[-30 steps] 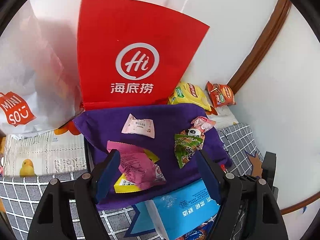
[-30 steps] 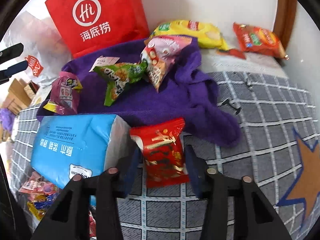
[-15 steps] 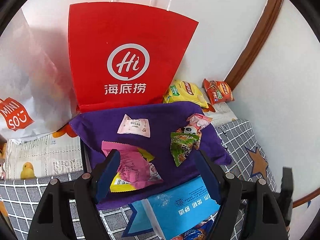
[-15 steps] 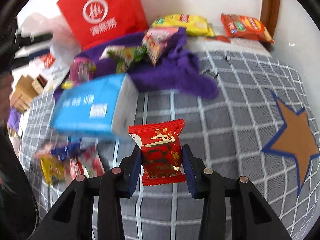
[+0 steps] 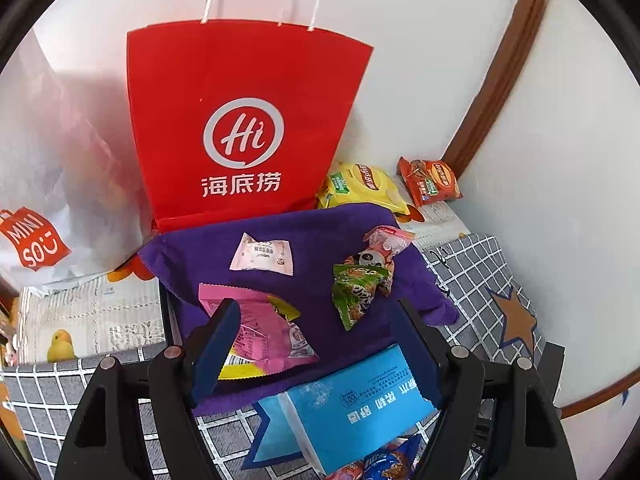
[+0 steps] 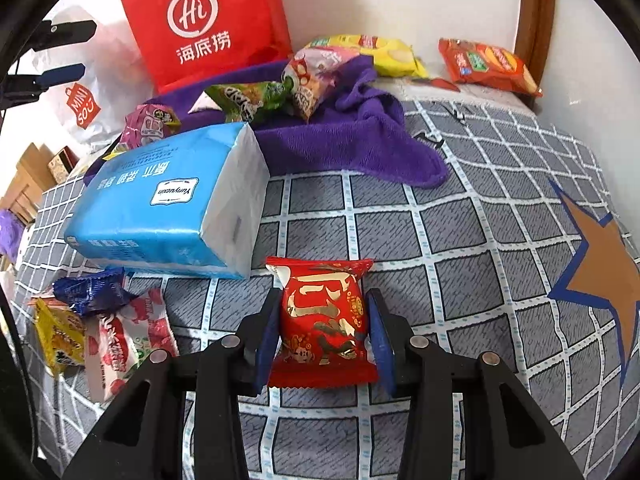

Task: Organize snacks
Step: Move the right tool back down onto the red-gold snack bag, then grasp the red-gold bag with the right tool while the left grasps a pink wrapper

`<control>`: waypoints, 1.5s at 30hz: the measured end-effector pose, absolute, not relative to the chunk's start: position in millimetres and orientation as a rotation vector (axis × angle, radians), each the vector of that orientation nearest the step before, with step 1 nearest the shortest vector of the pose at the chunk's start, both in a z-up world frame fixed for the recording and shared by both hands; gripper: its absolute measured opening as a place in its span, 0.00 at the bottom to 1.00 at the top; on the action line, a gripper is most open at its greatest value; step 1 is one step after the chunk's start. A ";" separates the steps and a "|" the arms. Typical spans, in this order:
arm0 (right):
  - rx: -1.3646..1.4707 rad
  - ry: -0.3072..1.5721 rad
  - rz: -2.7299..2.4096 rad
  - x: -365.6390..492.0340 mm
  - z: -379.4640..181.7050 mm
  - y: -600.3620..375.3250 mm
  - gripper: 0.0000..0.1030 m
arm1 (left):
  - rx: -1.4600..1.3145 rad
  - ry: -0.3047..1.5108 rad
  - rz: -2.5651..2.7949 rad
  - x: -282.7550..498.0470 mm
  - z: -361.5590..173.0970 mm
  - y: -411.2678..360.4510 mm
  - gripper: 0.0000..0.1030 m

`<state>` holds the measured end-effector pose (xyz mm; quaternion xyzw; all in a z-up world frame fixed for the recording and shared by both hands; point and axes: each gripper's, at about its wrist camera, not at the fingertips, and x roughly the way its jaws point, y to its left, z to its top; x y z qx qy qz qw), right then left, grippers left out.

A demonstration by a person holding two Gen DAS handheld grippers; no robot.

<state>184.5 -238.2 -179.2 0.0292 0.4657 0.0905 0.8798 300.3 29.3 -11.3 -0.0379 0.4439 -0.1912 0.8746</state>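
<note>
Right gripper (image 6: pixel 324 326) clamps a red snack packet (image 6: pixel 322 322); left gripper (image 5: pixel 316 344) gapes empty.

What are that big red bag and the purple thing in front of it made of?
The red bag looks like matte paper: stiff flat panels, sharp creases, twisted white cord handles. The purple cloth seems a soft, fuzzy towel, perhaps microfibre: it bunches and drapes in folds.

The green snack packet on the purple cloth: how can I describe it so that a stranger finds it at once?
Find the tall red paper bag against the wall; a purple cloth lies spread before it. Toward the cloth's right side lies the green snack packet, touching a pink packet with a panda. It is the only green packet on the cloth.
</note>
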 end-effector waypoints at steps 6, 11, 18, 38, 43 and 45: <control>0.005 0.897 0.145 178.0 -183.4 -232.2 0.41 | -0.037 0.923 -0.394 286.6 -4.4 23.1 0.74; 0.029 0.897 0.147 179.6 -182.5 -235.7 0.41 | 0.004 0.971 -0.361 266.6 -13.4 30.3 0.74; 0.030 0.898 0.151 180.2 -183.5 -235.9 0.42 | -0.039 1.045 -0.295 215.2 -53.4 63.3 0.74; 0.031 0.896 0.156 180.9 -184.0 -233.0 0.42 | -0.171 1.185 -0.262 138.1 -139.1 88.1 0.64; 0.030 0.894 0.159 179.8 -181.8 -234.2 0.39 | -0.117 1.146 -0.220 143.6 -145.5 81.5 0.53; 0.025 0.907 0.163 176.3 -179.6 -235.3 0.39 | -0.076 1.130 -0.200 145.3 -146.4 77.3 0.47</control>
